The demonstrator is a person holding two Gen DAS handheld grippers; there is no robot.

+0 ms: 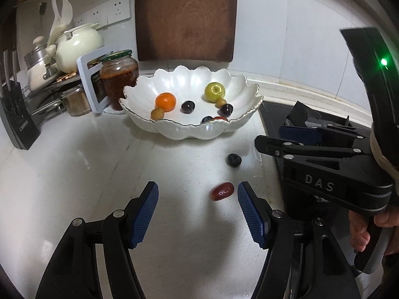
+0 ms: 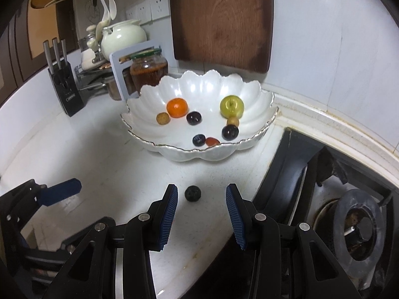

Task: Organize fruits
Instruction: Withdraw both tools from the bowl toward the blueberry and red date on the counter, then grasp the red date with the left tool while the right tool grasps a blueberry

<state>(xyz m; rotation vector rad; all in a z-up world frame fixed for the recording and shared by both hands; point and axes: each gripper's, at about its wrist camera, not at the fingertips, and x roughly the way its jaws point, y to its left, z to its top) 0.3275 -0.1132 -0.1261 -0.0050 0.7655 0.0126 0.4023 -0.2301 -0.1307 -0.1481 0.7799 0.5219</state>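
Two fruits remain loose on the white countertop (image 1: 87, 149): a small glossy red wrinkled date (image 1: 222, 191) and, farther toward the bowl, a small round dark blueberry (image 2: 192, 193). Both look very light and soft-skinned. The date's wrinkled skin should give the ribbed pads some bite, and across its narrow middle seems the best place to take it; the blueberry is round and likely to roll or squash, so a gentle pinch across its widest part seems wise. The left gripper (image 1: 198, 214) stands wide open and empty, the date lying ahead of it and close to the inner face of its right-hand pad. The right gripper (image 2: 202, 215) is likewise open and holds nothing, with the blueberry between and just beyond its blue pads, nearer the left-hand one. Behind sits the white scalloped porcelain bowl (image 2: 259, 94), already holding an orange mandarin (image 2: 177, 107), a green apple (image 2: 232, 106) and several small dark fruits. Right of the bowl is a black gas stove (image 2: 349, 211).
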